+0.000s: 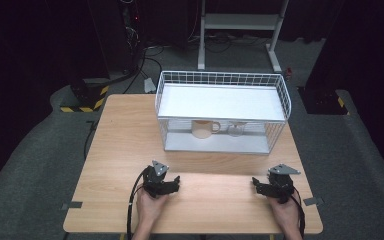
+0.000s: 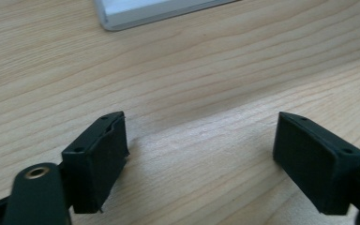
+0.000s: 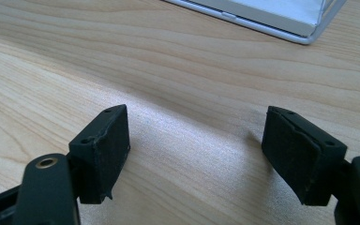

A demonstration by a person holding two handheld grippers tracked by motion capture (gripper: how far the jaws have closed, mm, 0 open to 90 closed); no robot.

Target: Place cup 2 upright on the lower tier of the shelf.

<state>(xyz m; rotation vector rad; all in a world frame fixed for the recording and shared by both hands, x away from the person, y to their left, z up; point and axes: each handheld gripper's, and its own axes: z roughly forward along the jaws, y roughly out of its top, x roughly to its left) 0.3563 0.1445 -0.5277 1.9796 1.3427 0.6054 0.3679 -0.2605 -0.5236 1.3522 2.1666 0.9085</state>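
Note:
Low over the wooden table (image 1: 125, 145), near its front edge, my left gripper (image 1: 169, 183) is held in a hand, and its jaws stand open with only bare wood between them (image 2: 201, 140). My right gripper (image 1: 263, 186) rests at the front right in the other hand, also open over bare wood (image 3: 197, 140). A white two-tier wire rack (image 1: 222, 80) stands at the back of the table. On its lower shelf are a beige mug (image 1: 201, 128) and, to the right of it, a clear glass (image 1: 236, 129). The rack's white base edge (image 2: 136, 14) (image 3: 262, 18) lies ahead of both grippers.
Bare wood stretches between the two grippers and up to the rack. Grey carpet surrounds the table. A white metal stand (image 1: 240, 22) and cables sit on the floor behind, with black-and-yellow striped feet (image 1: 82, 102) at the back left.

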